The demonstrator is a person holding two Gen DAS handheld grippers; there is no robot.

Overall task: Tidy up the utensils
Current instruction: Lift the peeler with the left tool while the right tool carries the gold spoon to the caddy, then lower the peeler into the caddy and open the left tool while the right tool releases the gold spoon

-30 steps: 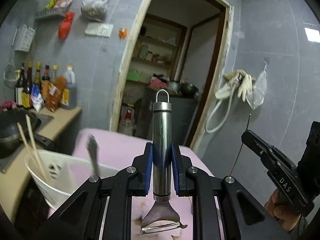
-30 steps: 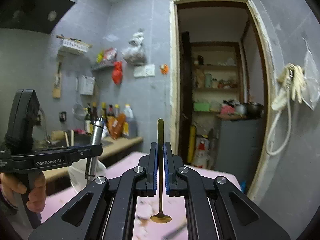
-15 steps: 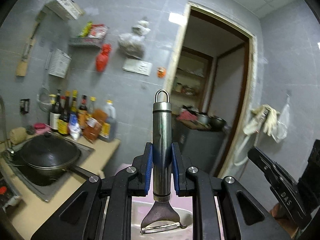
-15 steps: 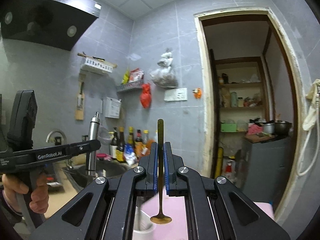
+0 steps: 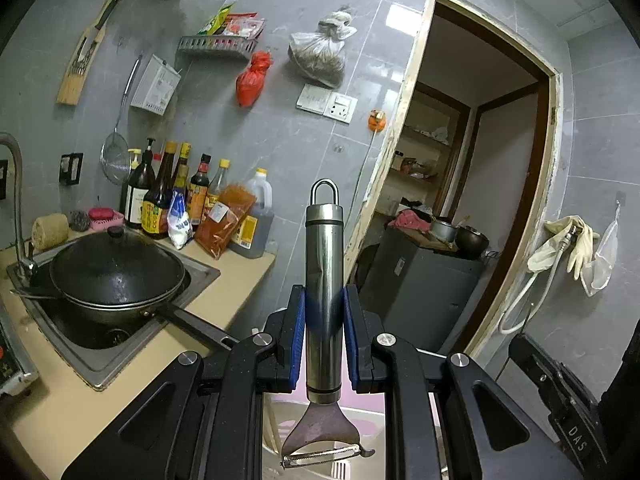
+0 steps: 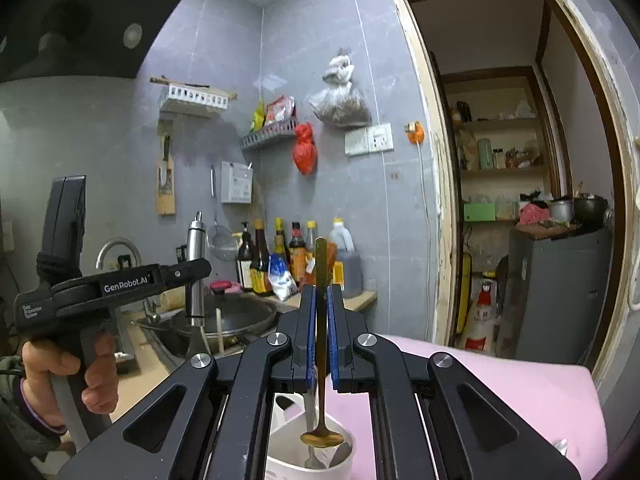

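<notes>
A steel-handled peeler (image 5: 324,280) stands upright in my left gripper (image 5: 325,330), which is shut on its handle, blade end toward the camera. My right gripper (image 6: 320,320) is shut on a thin gold spoon (image 6: 321,436) that hangs bowl-down over a white utensil holder (image 6: 288,466) with a few utensils inside. The holder stands on a pink table cover (image 6: 500,392). In the right wrist view the left gripper (image 6: 198,270) with the peeler (image 6: 195,240) is at the left, in a person's hand (image 6: 60,376). The right gripper (image 5: 524,350) shows at the lower right of the left wrist view.
A black lidded wok (image 5: 116,276) sits in the sink (image 5: 100,364) with a faucet (image 5: 16,200) on the counter at the left. Sauce bottles (image 5: 188,196) line the wall. An open doorway (image 5: 472,184) and a grey cabinet (image 5: 420,288) lie beyond the table.
Both views have swung left toward the counter, bringing the wok and sink into sight. The white holder now lies right below the spoon. Both grips are unchanged.
</notes>
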